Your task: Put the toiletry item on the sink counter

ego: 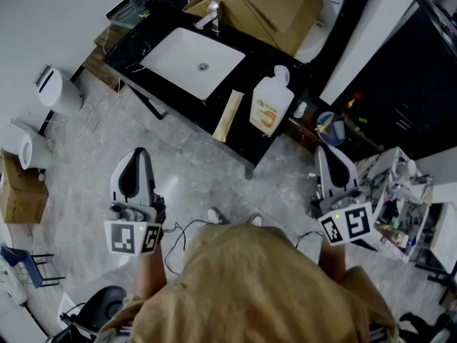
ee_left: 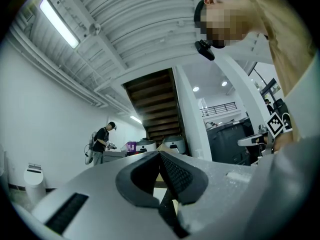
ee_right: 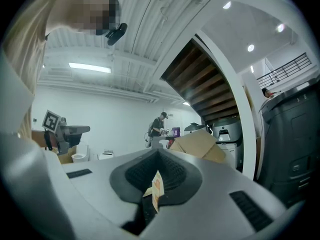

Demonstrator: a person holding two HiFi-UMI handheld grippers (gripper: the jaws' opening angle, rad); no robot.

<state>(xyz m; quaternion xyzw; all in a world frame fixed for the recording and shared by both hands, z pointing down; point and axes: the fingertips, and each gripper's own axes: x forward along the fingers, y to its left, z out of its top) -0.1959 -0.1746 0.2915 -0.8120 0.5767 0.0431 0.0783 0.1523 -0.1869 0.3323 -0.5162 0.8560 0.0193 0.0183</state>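
Counter (ego: 243, 131): black glossy slab, hard, ahead of both tongs.
Basin (ego: 178, 63): white glazed rectangle, beyond my left tongs.
Left tongs (ee_left: 161, 156): pressed together, nothing in them.
Right tongs (ee_right: 159, 151): pressed together, pinching a paper slip.
Bottle (ego: 271, 106): white plastic, lying flat on the counter ahead of my right tongs, well apart. I judge it light, stiff and slick, so I'd grip the neck.
Box (ego: 228, 115): long tan carton beside the bottle, probably crushable.
Slip (ee_right: 156, 189): thin, orange-printed.

Nothing was legible: the orange label (ego: 265, 115) on the white bottle (ego: 277, 90) and the orange-printed paper scrap (ee_right: 156, 188) were too small to read.
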